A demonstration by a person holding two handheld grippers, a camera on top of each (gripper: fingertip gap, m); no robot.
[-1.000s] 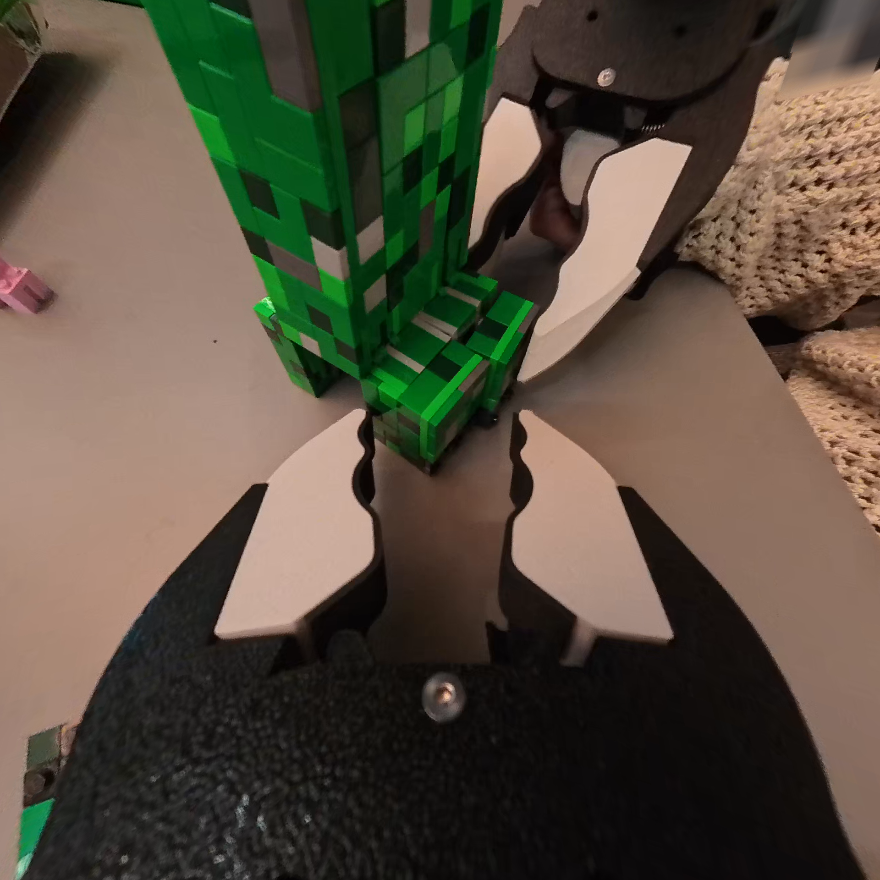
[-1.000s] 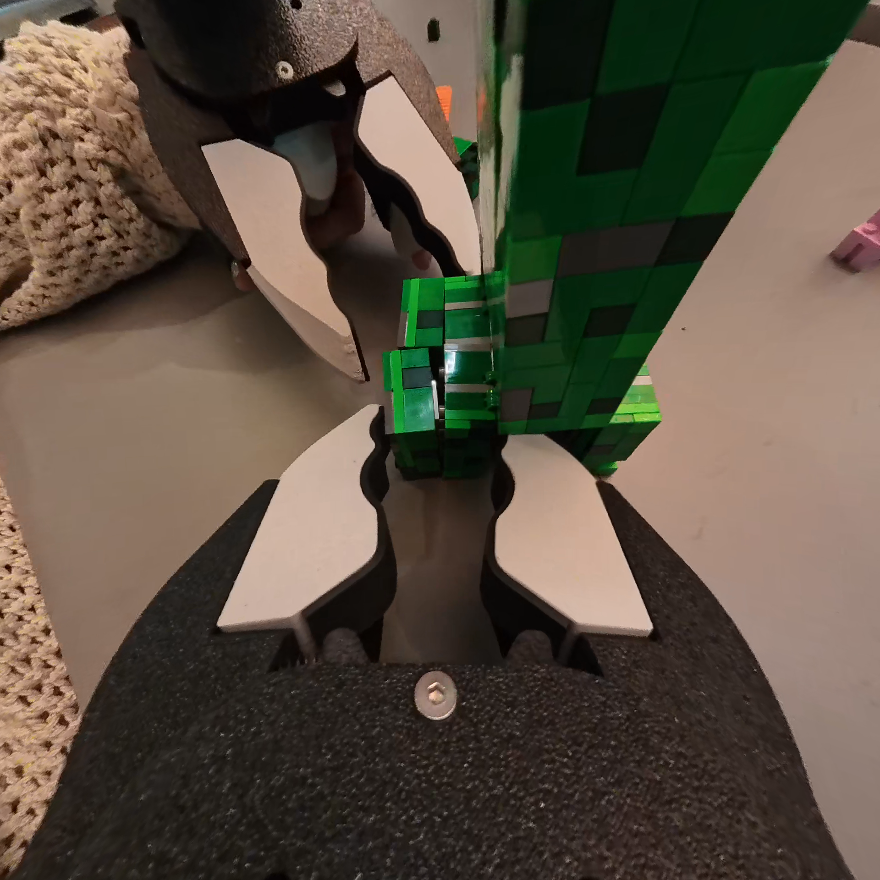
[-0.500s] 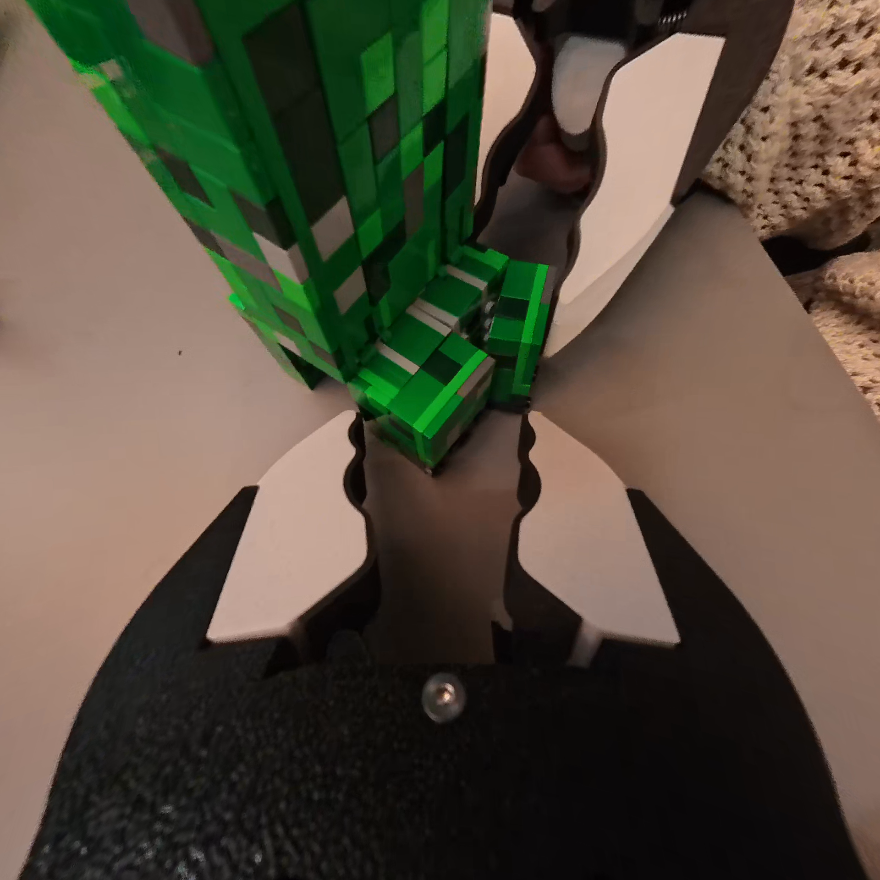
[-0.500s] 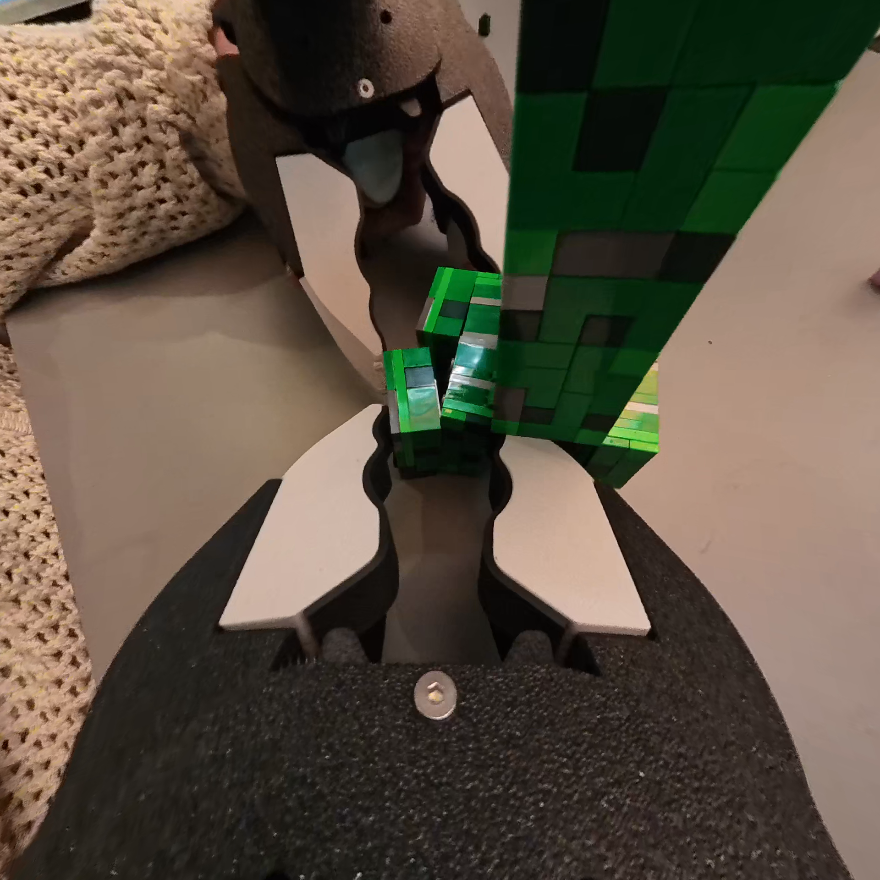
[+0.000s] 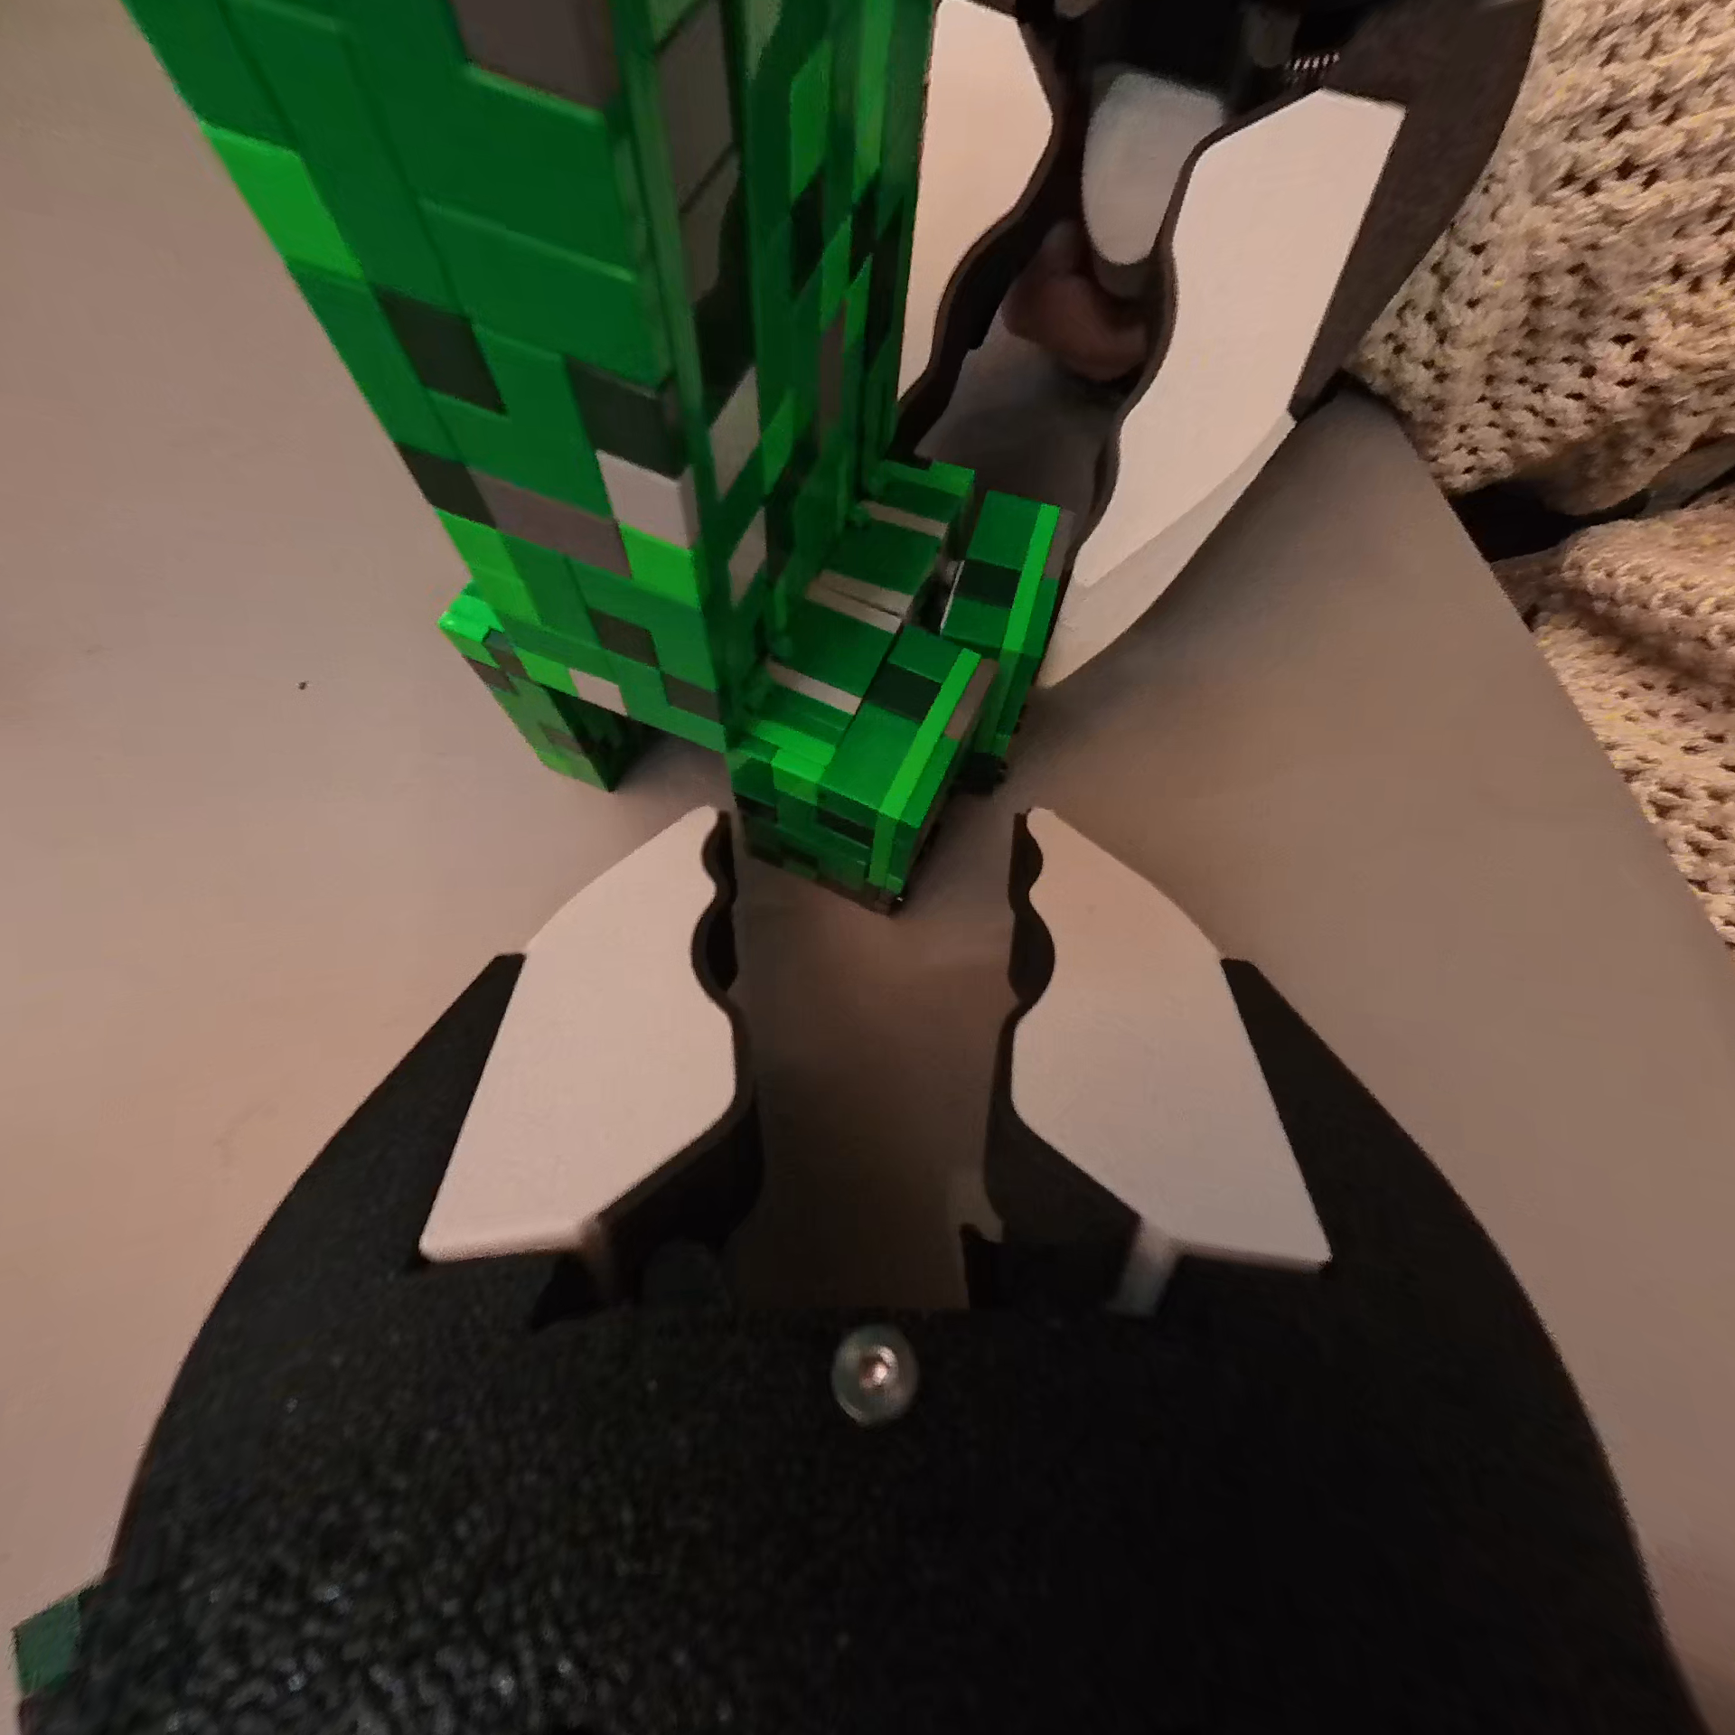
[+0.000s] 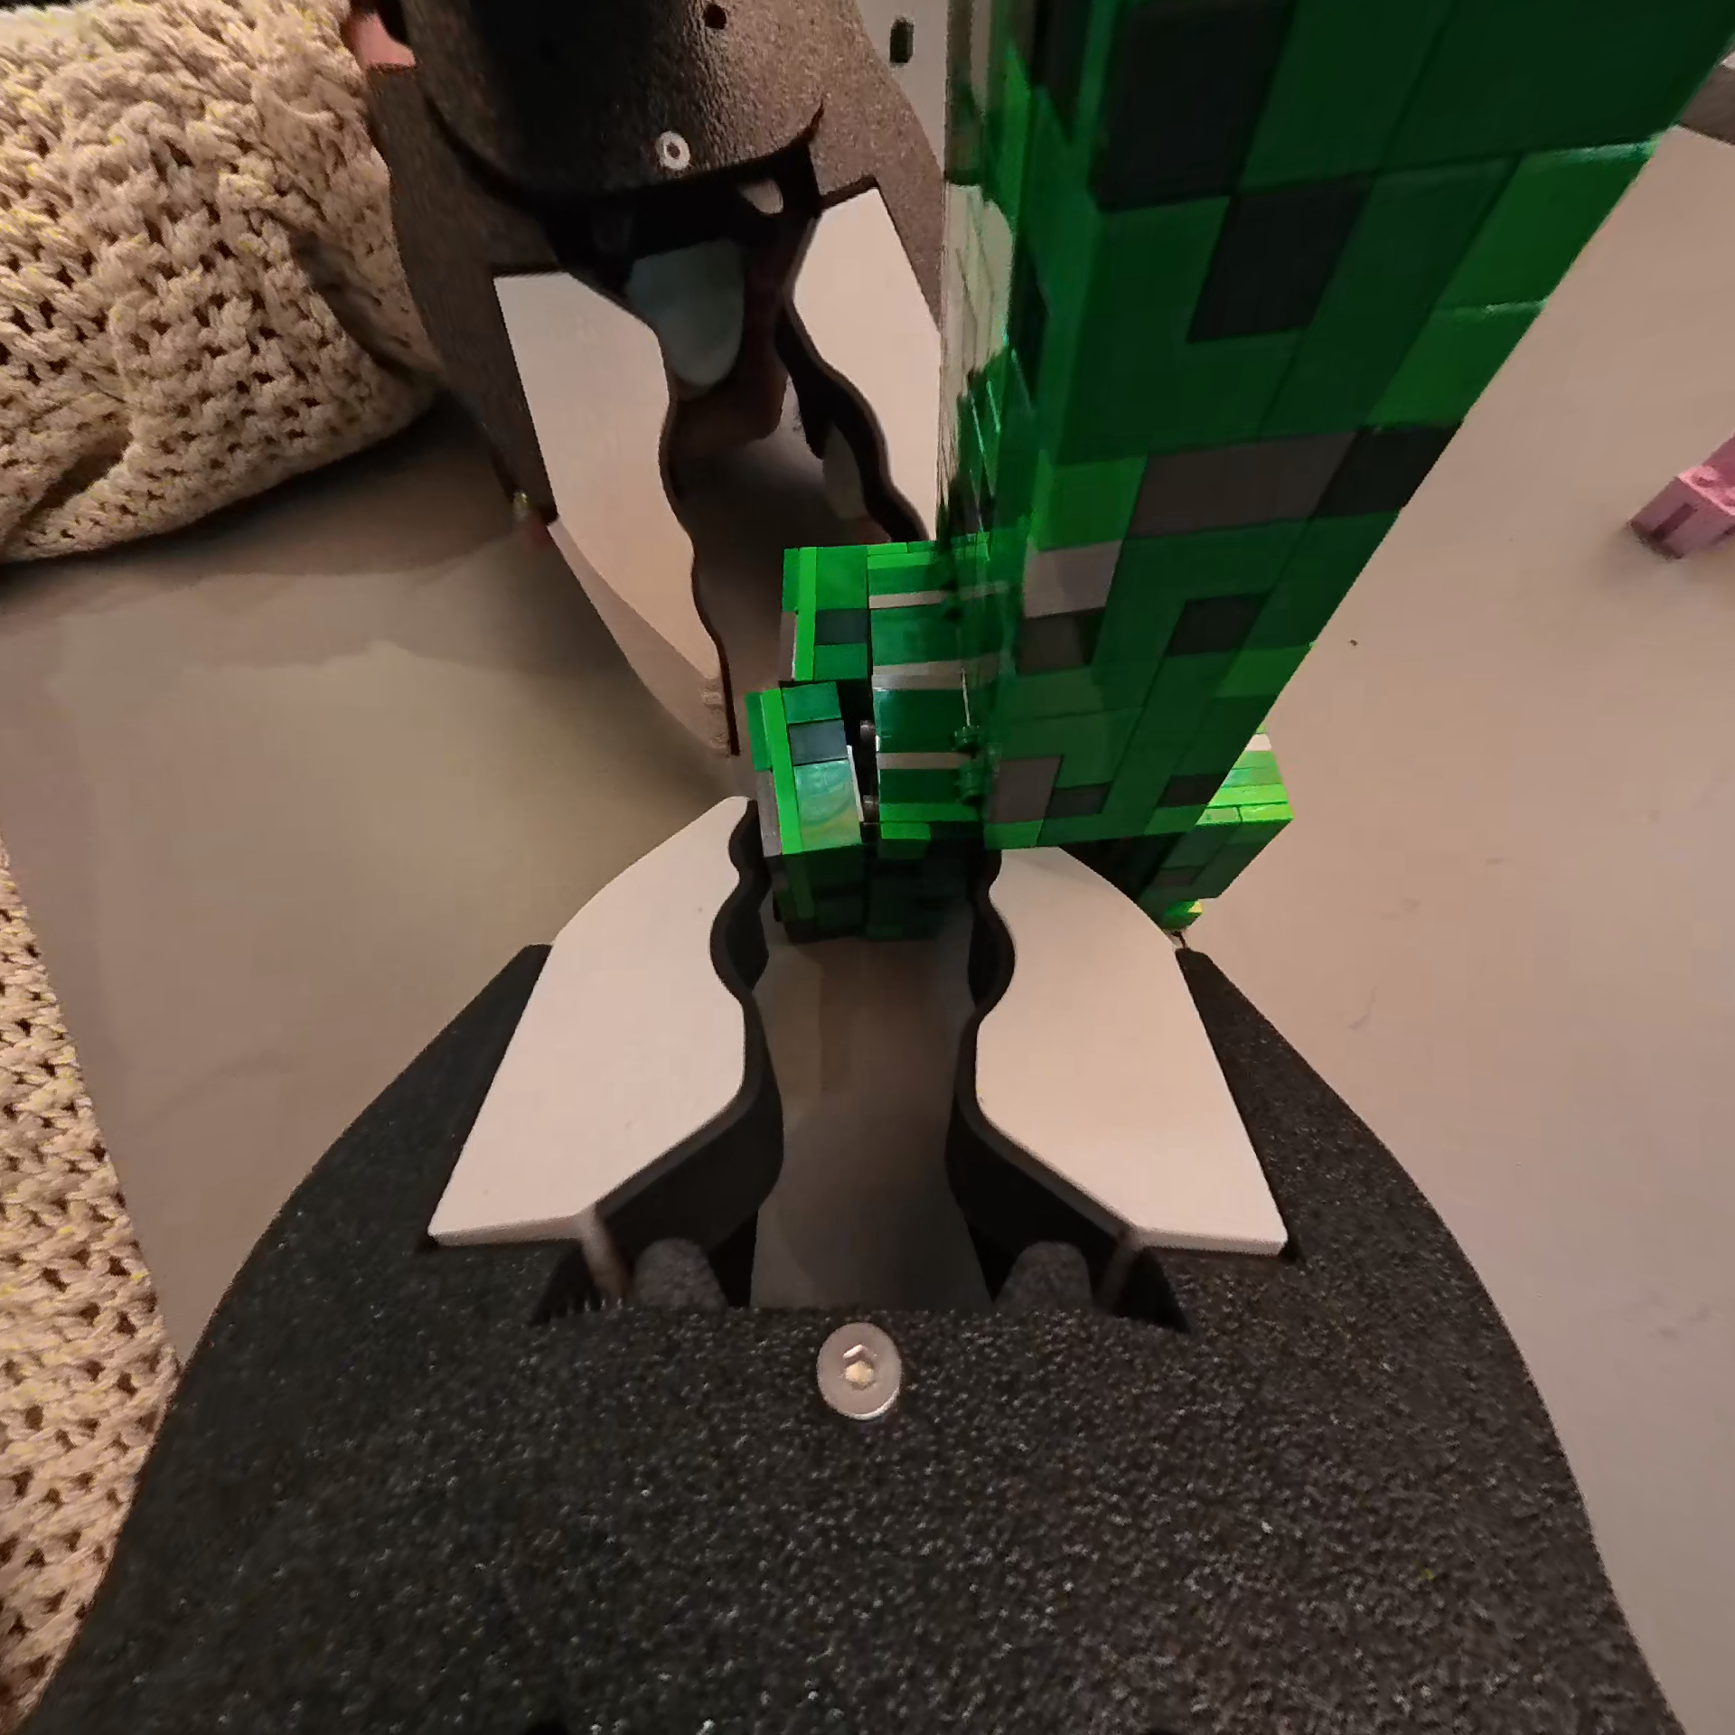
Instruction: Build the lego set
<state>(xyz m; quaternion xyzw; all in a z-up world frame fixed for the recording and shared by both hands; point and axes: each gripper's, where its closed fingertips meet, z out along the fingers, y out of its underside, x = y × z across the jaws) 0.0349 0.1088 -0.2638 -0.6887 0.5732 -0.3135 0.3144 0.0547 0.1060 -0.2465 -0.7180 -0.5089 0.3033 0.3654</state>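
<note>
Table (image 5: 1408, 845) edge beside green model (image 5: 582, 394)

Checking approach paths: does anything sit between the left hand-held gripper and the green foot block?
Nothing visible. The left hand-held gripper is open right at the green foot block, only bare table between them.

Table (image 5: 1314, 939): flat, pale grey-beige surface — its corner edge shows at the right of the left wrist view.
Knit fabric (image 5: 1596, 329): cream, chunky open weave — bunched beyond the table corner; also along the left side of the right wrist view (image 6: 141, 329).
</note>
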